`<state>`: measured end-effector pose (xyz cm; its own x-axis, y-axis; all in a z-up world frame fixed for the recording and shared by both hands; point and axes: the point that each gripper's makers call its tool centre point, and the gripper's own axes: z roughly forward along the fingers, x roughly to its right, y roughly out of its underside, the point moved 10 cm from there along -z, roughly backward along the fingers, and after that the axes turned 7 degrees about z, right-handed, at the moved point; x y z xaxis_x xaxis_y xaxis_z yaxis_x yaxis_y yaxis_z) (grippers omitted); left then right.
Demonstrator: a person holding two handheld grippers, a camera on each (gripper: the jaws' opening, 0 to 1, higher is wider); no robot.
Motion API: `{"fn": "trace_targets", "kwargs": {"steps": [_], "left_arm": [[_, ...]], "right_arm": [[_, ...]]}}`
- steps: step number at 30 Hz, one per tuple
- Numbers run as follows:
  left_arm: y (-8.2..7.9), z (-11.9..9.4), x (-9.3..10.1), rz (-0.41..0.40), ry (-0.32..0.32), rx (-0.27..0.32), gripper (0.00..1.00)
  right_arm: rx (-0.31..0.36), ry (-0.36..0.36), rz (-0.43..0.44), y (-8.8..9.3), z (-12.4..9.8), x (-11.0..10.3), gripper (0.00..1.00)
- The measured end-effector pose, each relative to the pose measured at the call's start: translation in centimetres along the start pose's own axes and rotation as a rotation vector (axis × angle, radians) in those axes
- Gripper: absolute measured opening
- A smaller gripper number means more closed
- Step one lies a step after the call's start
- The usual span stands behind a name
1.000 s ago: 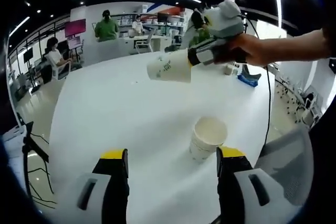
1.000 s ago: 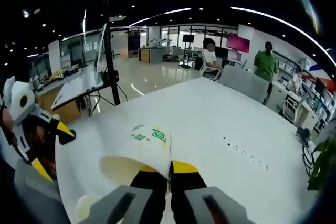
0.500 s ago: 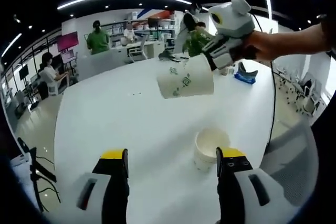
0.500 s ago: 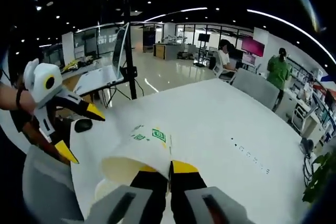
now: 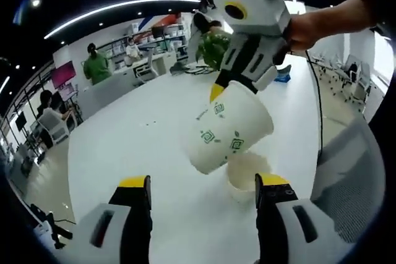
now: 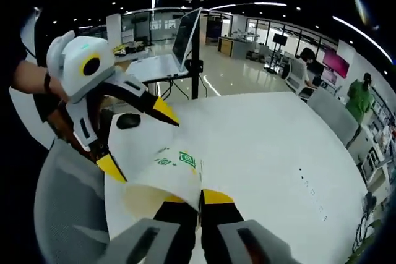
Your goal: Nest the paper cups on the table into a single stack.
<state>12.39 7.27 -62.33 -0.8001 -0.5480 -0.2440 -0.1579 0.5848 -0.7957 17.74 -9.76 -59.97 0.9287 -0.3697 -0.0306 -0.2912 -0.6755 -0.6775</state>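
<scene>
In the left gripper view, the right gripper (image 5: 218, 93) comes in from the upper right, held by a hand (image 5: 303, 29), and it has a paper cup (image 5: 226, 130) pinched by the rim. The cup hangs tilted, bottom pointing down and toward the left, its green printed marks facing out. Just below and behind it sits a stack of cups (image 5: 247, 176) on the white table (image 5: 136, 146), mouth up, partly covered by the held cup. The left gripper (image 5: 199, 191) is down at the bottom of that view, jaws spread wide with nothing between them, the stack just inside its right jaw.

In the right gripper view, the right gripper's (image 6: 198, 201) jaws are nearly together, clamped on the cup's (image 6: 163, 180) rim. The left gripper (image 6: 133, 137) sits at left, yellow tips well apart, just beside the cup.
</scene>
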Motion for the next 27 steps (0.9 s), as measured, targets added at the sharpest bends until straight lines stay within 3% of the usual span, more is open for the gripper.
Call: {"fn": "trace_targets", "kwargs": {"steps": [8, 14, 17, 27], "left_arm": [[-0.6, 0.4, 1.3, 0.198, 0.050, -0.031, 0.61], [-0.4, 0.7, 2.3, 0.271, 0.079, -0.040, 0.51], [-0.5, 0.7, 2.7, 0.283, 0.090, -0.044, 0.45], [-0.3, 0.5, 2.3, 0.273, 0.086, -0.025, 0.40]], "right_arm": [[-0.068, -0.075, -0.077, -0.1, 0.9, -1.9, 0.00], [-0.088, -0.104, -0.081, -0.3, 1.2, -2.5, 0.00], [-0.094, -0.111, -0.081, -0.5, 1.3, -2.5, 0.00], [-0.078, -0.117, -0.094, -0.7, 1.3, -2.4, 0.00]]}}
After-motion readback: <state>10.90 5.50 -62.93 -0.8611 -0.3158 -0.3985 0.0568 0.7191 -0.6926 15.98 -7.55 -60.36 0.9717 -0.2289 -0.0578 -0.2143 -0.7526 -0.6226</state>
